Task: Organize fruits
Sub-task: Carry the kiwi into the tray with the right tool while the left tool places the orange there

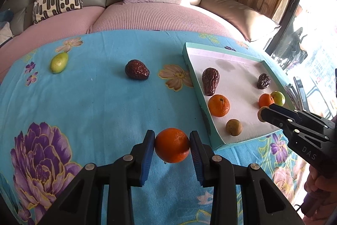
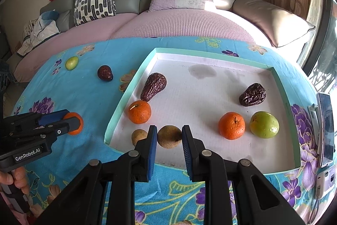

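I am holding a tangerine (image 1: 172, 144) in the left gripper (image 1: 172, 146), its blue pads (image 1: 147, 153) pressed against the fruit's two sides so it is pinched across its widest part, where a round thing slips least. It is sitting just outside the near left corner of the tray (image 1: 189, 60), above the blue flowered cloth (image 1: 94, 109) on the table, close enough that I judge a short carry over the rim is all that remains.

The right gripper (image 2: 169, 137) is pinching a small brown longan (image 2: 169, 136) over the tray's near edge, beside a second longan (image 2: 138, 136) already lying inside. I think I am grouping like with like: another tangerine (image 2: 139, 112) and a wrinkled red date (image 2: 153, 85) are lying toward the tray's left side, while a third tangerine (image 2: 231, 125), a green jujube (image 2: 264, 124) and a darker date (image 2: 252, 94) are resting toward its right.

Outside the tray, to its left, a date (image 1: 137, 72) and a green jujube (image 1: 59, 62) are waiting on the cloth, well apart from each other.
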The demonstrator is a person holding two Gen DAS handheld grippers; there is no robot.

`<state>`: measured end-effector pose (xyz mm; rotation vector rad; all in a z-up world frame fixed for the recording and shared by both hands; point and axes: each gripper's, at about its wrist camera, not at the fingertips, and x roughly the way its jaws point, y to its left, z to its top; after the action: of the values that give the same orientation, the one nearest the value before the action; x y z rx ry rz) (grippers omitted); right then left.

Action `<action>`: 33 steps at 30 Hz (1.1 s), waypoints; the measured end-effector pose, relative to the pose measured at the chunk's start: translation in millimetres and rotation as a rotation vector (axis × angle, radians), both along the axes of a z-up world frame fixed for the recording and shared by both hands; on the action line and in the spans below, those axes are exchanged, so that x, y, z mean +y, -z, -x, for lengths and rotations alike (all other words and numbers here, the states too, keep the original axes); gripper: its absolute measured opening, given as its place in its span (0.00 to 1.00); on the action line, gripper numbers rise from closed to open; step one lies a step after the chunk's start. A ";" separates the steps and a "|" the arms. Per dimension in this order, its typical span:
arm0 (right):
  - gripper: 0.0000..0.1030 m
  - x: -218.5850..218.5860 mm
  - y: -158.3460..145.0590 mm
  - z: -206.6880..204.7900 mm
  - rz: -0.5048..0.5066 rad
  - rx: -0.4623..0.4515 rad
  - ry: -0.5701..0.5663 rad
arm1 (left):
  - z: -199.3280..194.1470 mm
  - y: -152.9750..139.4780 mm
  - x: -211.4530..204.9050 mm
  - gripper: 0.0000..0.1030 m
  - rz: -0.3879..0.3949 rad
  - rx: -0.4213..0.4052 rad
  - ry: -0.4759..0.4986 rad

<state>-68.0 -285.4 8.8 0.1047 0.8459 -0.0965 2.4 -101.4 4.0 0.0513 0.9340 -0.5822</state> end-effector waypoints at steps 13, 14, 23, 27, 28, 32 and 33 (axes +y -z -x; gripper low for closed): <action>0.24 -53.3 0.6 10.7 -0.022 0.004 0.142 | 7.9 -29.6 -39.0 0.35 -0.004 -0.092 0.079; 0.24 -59.6 1.3 12.4 -0.023 0.005 0.162 | 7.8 -30.3 -44.8 0.35 -0.009 -0.095 0.089; 0.24 -94.6 6.6 21.8 -0.039 0.013 0.255 | 12.2 -33.2 -100.8 0.35 -0.046 -0.117 0.201; 0.24 -101.0 9.6 21.9 -0.036 0.023 0.276 | 13.2 -27.5 -124.7 0.35 -0.080 -0.120 0.242; 0.24 -103.2 10.2 22.4 -0.037 0.025 0.282 | 13.5 -26.3 -129.8 0.35 -0.086 -0.123 0.250; 0.24 -109.5 14.3 24.0 -0.058 0.036 0.285 | 14.7 -18.1 -148.9 0.35 -0.119 -0.126 0.281; 0.24 -110.4 15.7 24.0 -0.059 0.042 0.284 | 15.2 -15.6 -152.1 0.35 -0.128 -0.125 0.287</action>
<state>-92.0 -395.8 -7.0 0.2791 0.8721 -0.3409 -12.8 -253.5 19.6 0.3372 0.8471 -0.7746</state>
